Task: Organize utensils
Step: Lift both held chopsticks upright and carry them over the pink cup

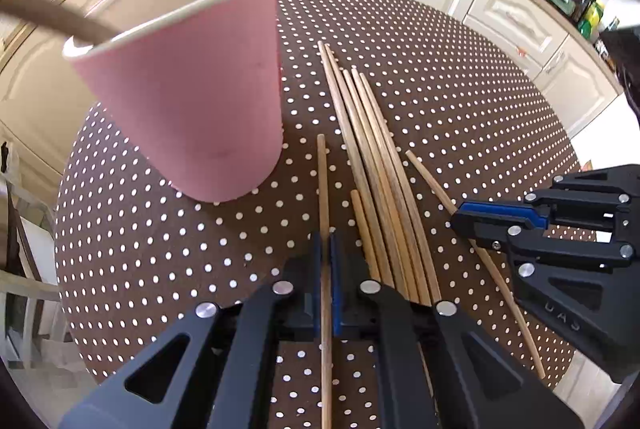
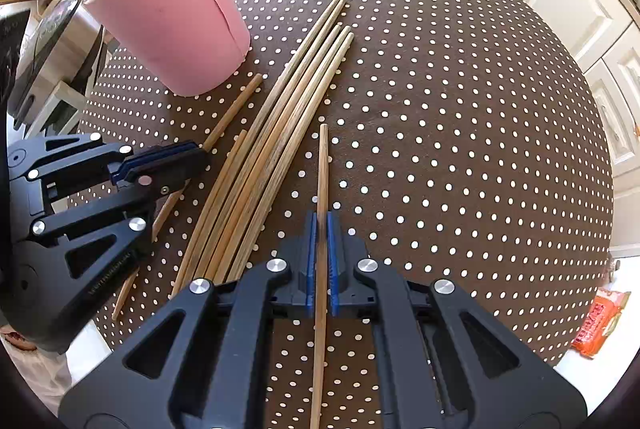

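Wooden chopsticks mostly loose on dotted surface beside pink cup; few already in cup; left gripper, right gripper jaws each pinching one stick

Wooden chopsticks bundled flat on dotted table; pink cup upright beside, sticks inside.

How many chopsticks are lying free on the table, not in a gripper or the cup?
6. Five chopsticks lie bundled on the table; a sixth chopstick lies along the bundle's side nearer the cup. More could hide beneath the right gripper.
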Motion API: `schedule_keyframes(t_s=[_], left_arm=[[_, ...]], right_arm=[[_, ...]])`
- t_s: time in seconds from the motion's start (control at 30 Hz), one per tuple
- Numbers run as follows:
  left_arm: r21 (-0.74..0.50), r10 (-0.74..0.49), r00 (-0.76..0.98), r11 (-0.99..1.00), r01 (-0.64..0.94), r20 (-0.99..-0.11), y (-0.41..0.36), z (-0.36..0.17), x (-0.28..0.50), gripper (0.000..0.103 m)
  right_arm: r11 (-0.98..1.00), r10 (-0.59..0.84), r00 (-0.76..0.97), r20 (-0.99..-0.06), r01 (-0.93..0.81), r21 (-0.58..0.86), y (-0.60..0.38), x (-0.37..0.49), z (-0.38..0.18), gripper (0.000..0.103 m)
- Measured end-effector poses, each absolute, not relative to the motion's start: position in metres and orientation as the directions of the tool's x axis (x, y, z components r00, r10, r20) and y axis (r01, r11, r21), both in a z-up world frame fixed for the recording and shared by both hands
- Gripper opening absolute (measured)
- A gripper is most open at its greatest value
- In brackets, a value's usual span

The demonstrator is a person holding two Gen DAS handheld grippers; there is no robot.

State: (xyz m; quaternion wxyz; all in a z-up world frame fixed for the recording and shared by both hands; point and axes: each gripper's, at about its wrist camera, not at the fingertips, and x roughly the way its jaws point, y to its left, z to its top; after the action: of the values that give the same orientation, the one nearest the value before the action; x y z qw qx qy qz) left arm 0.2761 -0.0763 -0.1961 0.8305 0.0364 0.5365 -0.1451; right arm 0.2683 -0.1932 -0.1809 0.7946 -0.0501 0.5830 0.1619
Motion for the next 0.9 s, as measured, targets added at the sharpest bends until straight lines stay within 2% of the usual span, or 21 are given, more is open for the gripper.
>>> schedule_keyframes(t_s=[0.13,0.33,0.73,0.9], left_arm=[[-0.141,-0.262,0.418,0.944,0.297,-0.87,-0.054,-0.187,0.264,0.005],[-0.164,-0.323,0.546,0.933,0.319,-0.773,-0.043,-0.139,0.243,0.005],[-0.17,-0.359,0.787,0.933,0.317,-0.502,-0.045,-0.069,0.201,0.005],[-0.201,-0.368,0.861,0.928,0.315,-0.351,-0.037,-0.054,0.189,0.005]], right_arm=[[0.943,0.244,0.336,-0.91,-0.303,0.141,-0.208,0.257,-0.167,0.006],[0.933,0.311,0.445,-0.84,-0.311,0.18,-0.218,0.236,-0.128,0.006],[0.913,0.39,0.597,-0.701,-0.351,0.21,-0.226,0.193,-0.062,0.005],[0.908,0.408,0.658,-0.633,-0.363,0.209,-0.234,0.186,-0.032,0.005]])
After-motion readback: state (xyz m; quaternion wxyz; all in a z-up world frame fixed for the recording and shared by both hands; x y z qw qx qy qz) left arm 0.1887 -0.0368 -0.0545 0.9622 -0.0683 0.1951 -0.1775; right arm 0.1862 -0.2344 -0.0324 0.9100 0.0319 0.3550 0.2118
